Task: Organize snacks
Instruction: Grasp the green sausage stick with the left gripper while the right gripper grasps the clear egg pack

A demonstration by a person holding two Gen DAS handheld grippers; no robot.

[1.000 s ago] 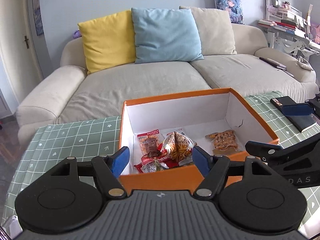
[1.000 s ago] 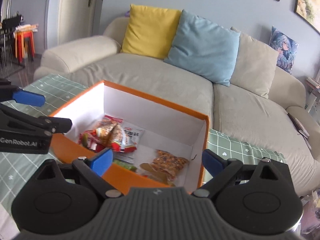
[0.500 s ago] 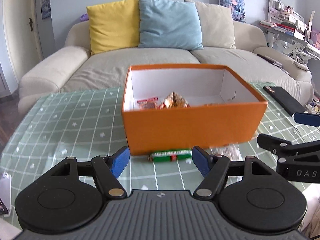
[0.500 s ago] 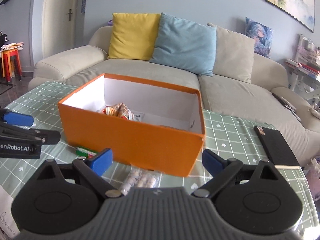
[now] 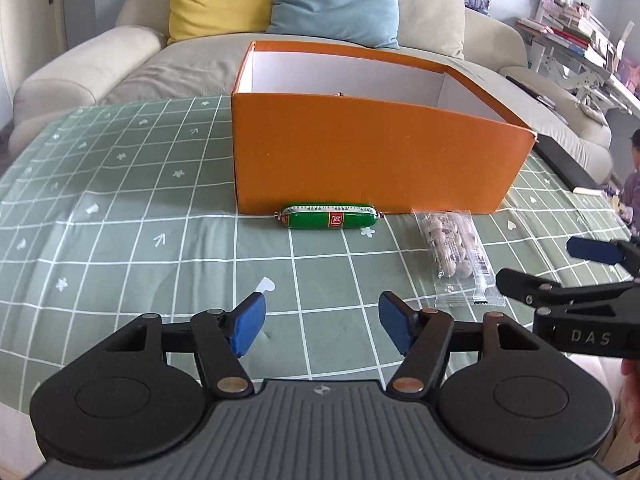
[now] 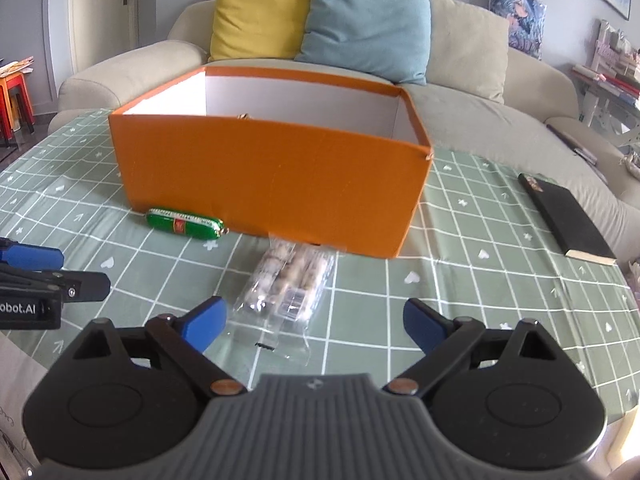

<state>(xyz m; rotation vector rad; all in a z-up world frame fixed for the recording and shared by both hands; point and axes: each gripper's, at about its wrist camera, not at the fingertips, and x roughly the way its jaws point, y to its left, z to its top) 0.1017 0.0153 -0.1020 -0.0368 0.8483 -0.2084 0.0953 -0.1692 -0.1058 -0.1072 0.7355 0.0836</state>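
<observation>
**Two open grippers lowered toward snacks left outside an orange box**

Two hand-held grippers are seen from their own cameras above a surface (image 5: 120,208) covered in a green checked cloth. An orange box (image 5: 372,152) stands open-topped beyond both sets of jaws, probably as the container into which loose snacks are to be gathered.

The left gripper (image 5: 320,322) has its jaws apart and closing slightly, with nothing between them. A green wrapped sausage (image 5: 329,219) lies straight ahead of those jaws, just beside the box's front wall, so this gripper appears lined up for it.

The right gripper (image 6: 314,322) has its jaws spread wide and empty. A clear packet of round snacks (image 6: 289,284) lies flat just ahead of them, nearer the left-hand jaw, its near end reaching almost between the blue pads. The wide spread seems chosen to clear the broad packet.

A black book (image 6: 566,218) lies well off to the right-hand side of the right jaws. A sofa with cushions (image 6: 332,24) is seen behind the box.
</observation>
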